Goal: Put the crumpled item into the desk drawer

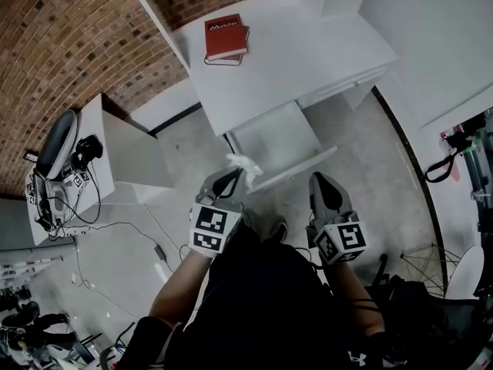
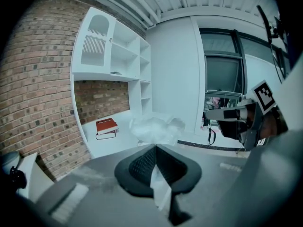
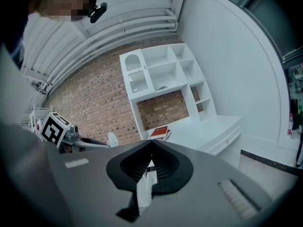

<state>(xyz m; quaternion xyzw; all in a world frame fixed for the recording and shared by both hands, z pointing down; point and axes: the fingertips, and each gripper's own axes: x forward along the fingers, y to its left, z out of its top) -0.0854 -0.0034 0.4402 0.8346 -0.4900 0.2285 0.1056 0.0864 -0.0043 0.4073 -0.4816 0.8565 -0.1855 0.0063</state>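
A crumpled white paper (image 1: 243, 163) is pinched in my left gripper (image 1: 233, 176), which is shut on it just left of the open desk drawer (image 1: 271, 135). In the left gripper view the crumpled paper (image 2: 154, 128) bulges out past the shut left gripper (image 2: 155, 146). My right gripper (image 1: 320, 182) hangs in front of the drawer's front panel (image 1: 300, 167), shut with nothing in it. The right gripper view shows the right gripper (image 3: 151, 144) with its jaws closed together, and the left gripper's marker cube (image 3: 54, 129) off to the left.
A red book (image 1: 226, 37) lies on the white desk (image 1: 308, 48), with white shelves (image 3: 161, 72) above it. A low white side table (image 1: 123, 156) with a grey helmet-like object (image 1: 57, 145) and cables stands left. A shoe (image 1: 277, 230) is below the drawer.
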